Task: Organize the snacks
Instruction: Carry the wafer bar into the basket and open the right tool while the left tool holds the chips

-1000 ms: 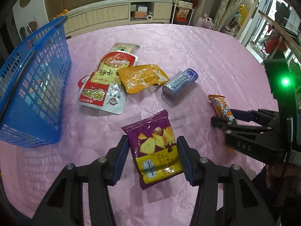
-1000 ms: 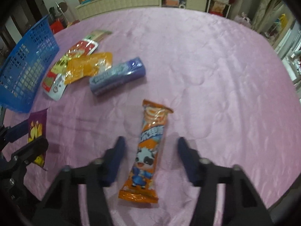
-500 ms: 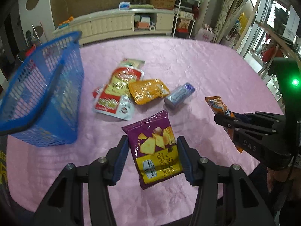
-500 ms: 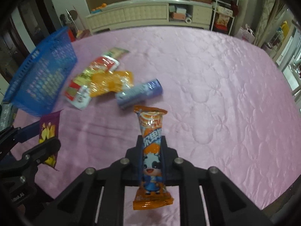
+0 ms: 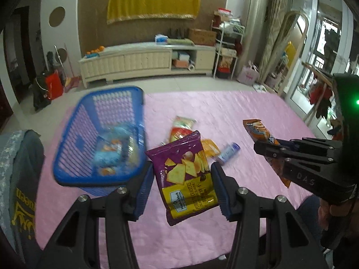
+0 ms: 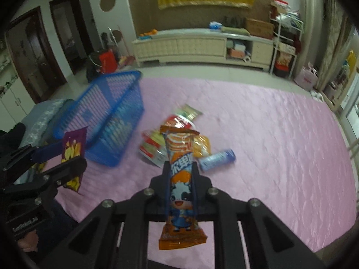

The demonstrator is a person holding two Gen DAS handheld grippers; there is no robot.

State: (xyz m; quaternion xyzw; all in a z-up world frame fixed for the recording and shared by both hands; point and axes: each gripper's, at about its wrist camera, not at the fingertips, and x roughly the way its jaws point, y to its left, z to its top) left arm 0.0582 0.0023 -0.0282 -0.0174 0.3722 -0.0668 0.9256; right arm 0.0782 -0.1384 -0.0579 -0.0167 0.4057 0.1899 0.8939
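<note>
Both snacks are lifted clear: left gripper [image 5: 182, 182] clamps the purple chip bag [image 5: 187, 177], right gripper [image 6: 180, 179] the orange bar [image 6: 180, 179]; next, probably carry both over the blurred blue basket [image 5: 67, 154] and drop

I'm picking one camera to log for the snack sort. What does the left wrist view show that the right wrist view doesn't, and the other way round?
Only the left wrist view looks down into the blue basket, where blurred packets already lie, and shows the full front of the purple chip bag clamped in the left gripper.

Only the right wrist view shows the cartoon cow on the orange snack bar, pinched in the right gripper, and dark doorways at left.

Both show the pink tablecloth, the loose packets, the purple tube, the basket and the two held snacks.
</note>
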